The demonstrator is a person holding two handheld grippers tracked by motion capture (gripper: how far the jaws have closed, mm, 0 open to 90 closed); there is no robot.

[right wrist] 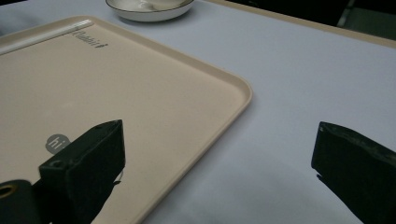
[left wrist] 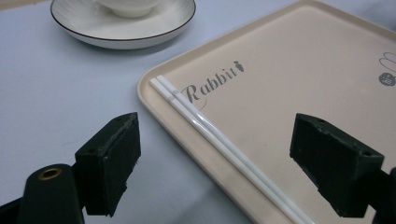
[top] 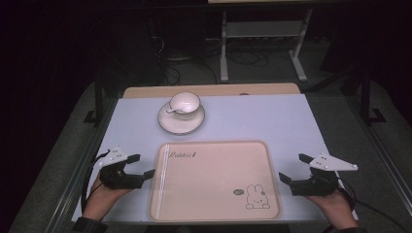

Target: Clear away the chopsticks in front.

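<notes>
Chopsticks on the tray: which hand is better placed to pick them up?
Left. The chopsticks lie along the tray's left edge, beside the open left gripper; the right gripper sits across the tray.

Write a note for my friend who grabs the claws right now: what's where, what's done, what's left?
Left claw: open, empty, beside the tray's left edge.
Right claw: open, empty, beside the tray's right edge.
The pair of white chopsticks lies inside the beige rabbit-print plastic tray, along its left rim: looks placed.
The white ceramic cup sits on its white saucer beyond the tray.
Left: probably moving cup and saucer onto the tray.
</notes>
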